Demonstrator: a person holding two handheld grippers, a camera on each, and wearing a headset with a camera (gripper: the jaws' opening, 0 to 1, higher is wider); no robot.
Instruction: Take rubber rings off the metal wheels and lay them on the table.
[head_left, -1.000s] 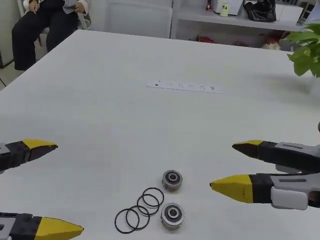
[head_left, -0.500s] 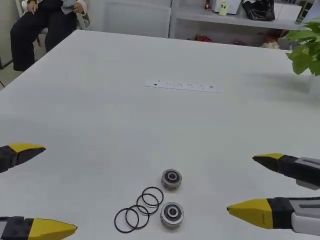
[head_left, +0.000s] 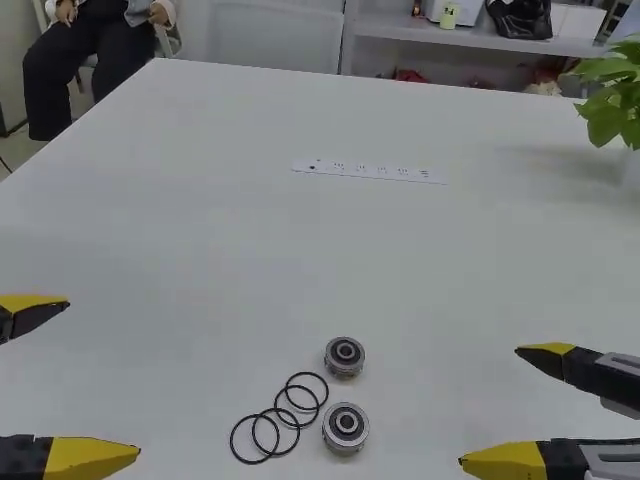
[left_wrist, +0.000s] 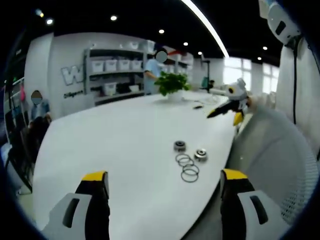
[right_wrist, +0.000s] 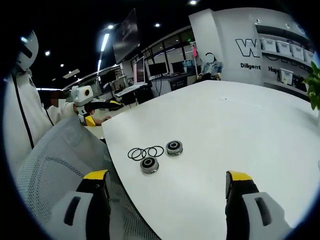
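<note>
Two small metal wheels lie flat on the white table, one just behind the other. Left of them several black rubber rings overlap in a loose chain. The left gripper view has the wheels and rings ahead of my left gripper; the right gripper view has the wheels and rings ahead of my right gripper. My left gripper stands open at the lower left, my right gripper open at the lower right. Both are empty and apart from the parts.
A white power strip lies mid-table. A green plant stands at the far right edge. A seated person is beyond the table's far left corner, and shelves with items run behind. A mesh chair back is beside the table's near edge.
Both grippers have drawn back toward me and away from the wheels, the left to the left edge, the right down to the lower right corner. Wheels and rings lie as before.
</note>
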